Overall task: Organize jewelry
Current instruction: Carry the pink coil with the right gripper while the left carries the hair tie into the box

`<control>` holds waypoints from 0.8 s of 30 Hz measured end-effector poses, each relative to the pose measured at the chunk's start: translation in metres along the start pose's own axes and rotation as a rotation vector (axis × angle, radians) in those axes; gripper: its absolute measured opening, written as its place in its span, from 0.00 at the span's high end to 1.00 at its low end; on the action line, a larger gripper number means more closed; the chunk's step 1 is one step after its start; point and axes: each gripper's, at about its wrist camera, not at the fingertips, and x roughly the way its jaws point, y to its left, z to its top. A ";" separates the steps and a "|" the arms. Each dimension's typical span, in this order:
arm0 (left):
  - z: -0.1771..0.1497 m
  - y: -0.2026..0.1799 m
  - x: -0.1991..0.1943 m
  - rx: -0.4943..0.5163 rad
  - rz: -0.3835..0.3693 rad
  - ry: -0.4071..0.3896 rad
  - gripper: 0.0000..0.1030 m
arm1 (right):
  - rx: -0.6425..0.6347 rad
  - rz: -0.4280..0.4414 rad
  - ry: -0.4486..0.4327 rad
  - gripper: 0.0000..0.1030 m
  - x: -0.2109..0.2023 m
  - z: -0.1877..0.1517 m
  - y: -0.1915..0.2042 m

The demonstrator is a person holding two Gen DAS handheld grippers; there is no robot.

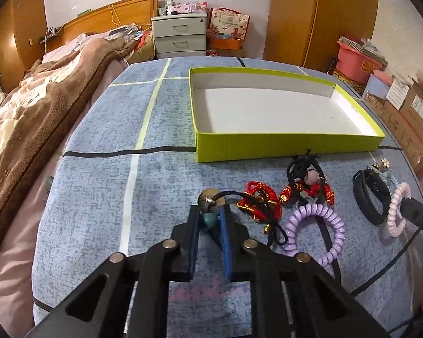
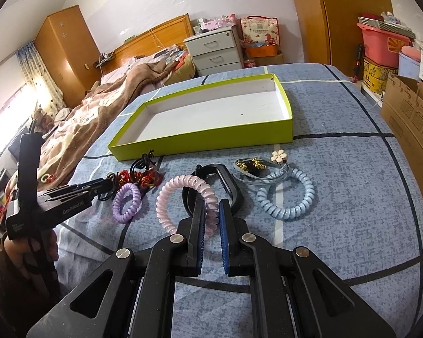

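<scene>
Bedroom around us; on the blue cover our right tool (image 2: 211,205) pinches the pink coil tie (image 2: 183,200) — light, springy. Left tool (image 1: 210,211) nips a corded bead (image 1: 207,198); green box (image 1: 282,143) lies at 12 o'clock.

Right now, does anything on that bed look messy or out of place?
Yes: the green box holds nothing, while all the jewelry lies loose on the bedspread in front of it. The red knotted cords and black cords sit in a tangled heap, and the pink coil band overlaps the black band.
</scene>
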 end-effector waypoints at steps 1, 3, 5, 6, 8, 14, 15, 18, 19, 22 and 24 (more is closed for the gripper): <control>0.000 0.001 -0.001 -0.006 -0.001 0.000 0.86 | 0.001 0.001 -0.001 0.90 0.000 0.000 0.000; 0.000 0.003 -0.001 -0.013 0.000 -0.003 0.87 | 0.001 0.001 -0.001 0.90 0.000 0.000 0.000; -0.001 0.005 -0.003 -0.023 0.001 -0.008 0.87 | 0.001 0.003 -0.002 0.90 -0.001 0.001 0.000; -0.001 0.006 -0.005 -0.030 -0.001 -0.010 0.87 | 0.001 0.003 -0.003 0.90 -0.001 0.001 0.000; -0.001 0.007 -0.010 -0.034 -0.007 -0.027 0.87 | -0.001 0.001 -0.008 0.90 -0.002 0.001 0.001; 0.002 0.009 -0.026 -0.044 -0.025 -0.061 0.87 | -0.004 -0.004 -0.026 0.90 -0.008 0.003 0.001; 0.004 0.008 -0.030 -0.046 -0.029 -0.071 0.87 | -0.005 -0.004 -0.030 0.90 -0.010 0.005 0.001; 0.009 0.009 -0.038 -0.044 -0.028 -0.092 0.87 | -0.003 -0.007 -0.046 0.90 -0.014 0.010 0.001; 0.011 0.009 -0.041 -0.046 -0.035 -0.098 0.87 | -0.003 -0.008 -0.051 0.90 -0.016 0.012 0.000; 0.019 0.008 -0.048 -0.051 -0.047 -0.121 0.87 | -0.001 -0.016 -0.068 0.90 -0.019 0.021 -0.001; 0.025 0.007 -0.050 -0.048 -0.050 -0.132 0.87 | -0.003 -0.021 -0.084 0.90 -0.022 0.029 -0.002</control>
